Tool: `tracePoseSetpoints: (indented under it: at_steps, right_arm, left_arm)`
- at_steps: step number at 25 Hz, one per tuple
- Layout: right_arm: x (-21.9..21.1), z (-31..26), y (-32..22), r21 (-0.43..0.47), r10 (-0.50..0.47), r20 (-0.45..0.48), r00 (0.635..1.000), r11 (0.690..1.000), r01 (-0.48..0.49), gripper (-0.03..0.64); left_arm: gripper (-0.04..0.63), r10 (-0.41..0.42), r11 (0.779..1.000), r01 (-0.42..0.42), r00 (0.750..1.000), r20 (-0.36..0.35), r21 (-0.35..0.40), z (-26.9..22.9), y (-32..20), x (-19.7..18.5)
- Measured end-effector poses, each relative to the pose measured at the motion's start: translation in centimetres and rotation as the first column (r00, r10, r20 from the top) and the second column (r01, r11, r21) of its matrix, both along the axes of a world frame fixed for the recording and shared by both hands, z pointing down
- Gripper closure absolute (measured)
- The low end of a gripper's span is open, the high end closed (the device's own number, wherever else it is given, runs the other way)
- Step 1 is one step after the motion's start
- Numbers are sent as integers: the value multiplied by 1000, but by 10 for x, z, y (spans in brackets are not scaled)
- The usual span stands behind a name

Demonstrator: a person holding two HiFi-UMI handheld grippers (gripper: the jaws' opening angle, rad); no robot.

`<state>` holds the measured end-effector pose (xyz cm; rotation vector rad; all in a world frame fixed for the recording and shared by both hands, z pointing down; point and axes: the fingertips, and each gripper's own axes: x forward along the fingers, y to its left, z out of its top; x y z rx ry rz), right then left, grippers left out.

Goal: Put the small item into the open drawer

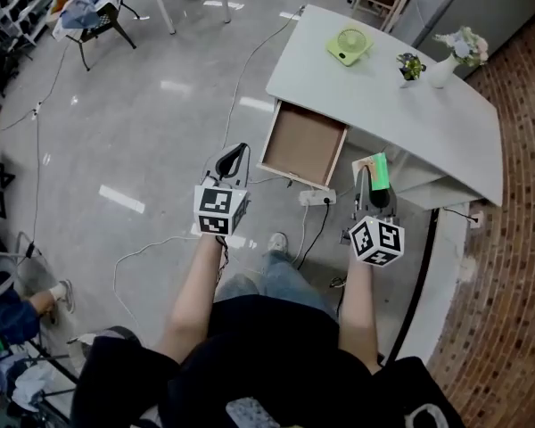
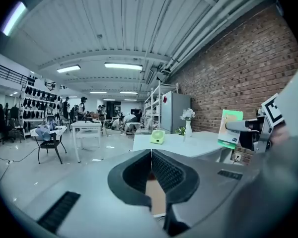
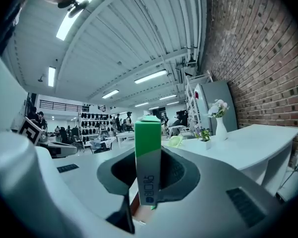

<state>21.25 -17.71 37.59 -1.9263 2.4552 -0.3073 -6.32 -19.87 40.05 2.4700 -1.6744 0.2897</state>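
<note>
Short of the open drawer (image 1: 300, 142), right gripper (image 3: 148, 177) clamps green box (image 3: 148, 143), carrying; left gripper (image 2: 151, 170) closed, empty. Next: move over drawer, release.

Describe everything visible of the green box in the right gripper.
The green box is a slim upright carton, seemingly cardboard: green above, pale below with blue print. The right gripper clamps its lower end. It hangs in the air, right of the open drawer in the head view, touching nothing else.
</note>
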Motion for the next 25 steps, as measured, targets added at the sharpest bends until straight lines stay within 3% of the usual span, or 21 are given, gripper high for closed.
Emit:
tracePoseSetpoints:
  at_steps: [7, 17, 25]
  right_arm:
    - [-6, 20, -71, -55, -70, -16, 997, 996, 69, 535]
    - [-5, 47, -110, -127, -64, -38, 997, 990, 59, 537]
    - [-20, 118, -143, -228, -111, -32, 993, 968, 101, 535]
  left_arm:
    - [571, -14, 999, 15, 1000, 22, -29, 8, -57, 11]
    - [571, 73, 995, -71, 997, 26, -75, 27, -114, 41]
    - [571, 127, 982, -121, 991, 34, -145, 90, -159, 69]
